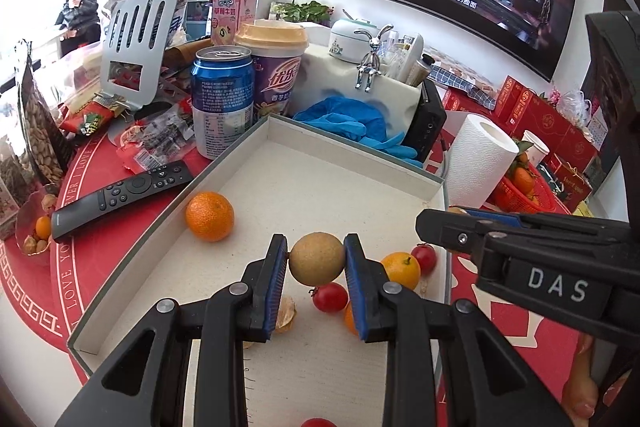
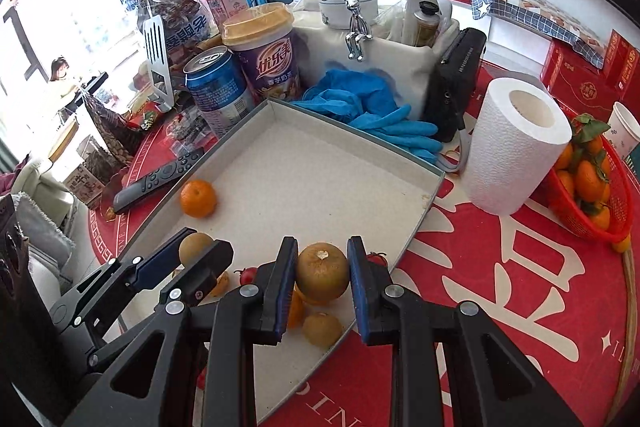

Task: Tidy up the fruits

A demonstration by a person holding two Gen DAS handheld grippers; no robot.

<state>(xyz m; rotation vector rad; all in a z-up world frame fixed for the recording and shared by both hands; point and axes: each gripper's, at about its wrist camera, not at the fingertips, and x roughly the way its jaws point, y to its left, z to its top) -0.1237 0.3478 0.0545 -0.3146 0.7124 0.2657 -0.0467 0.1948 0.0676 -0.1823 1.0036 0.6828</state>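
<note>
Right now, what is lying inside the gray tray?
In the tray: an orange, cherry tomatoes, a small orange and brown round fruits. The left gripper and right gripper cover part of the pile.

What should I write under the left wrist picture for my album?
Left gripper holds a brown round fruit above a tray with an orange and cherry tomatoes.

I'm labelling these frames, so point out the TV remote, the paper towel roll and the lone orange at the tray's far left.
TV remote (image 1: 120, 197): left wrist view, middle of its black body.
Paper towel roll (image 2: 516, 151): right wrist view, white side wall.
Lone orange (image 1: 209, 215): left wrist view, centre of its peel.
</note>
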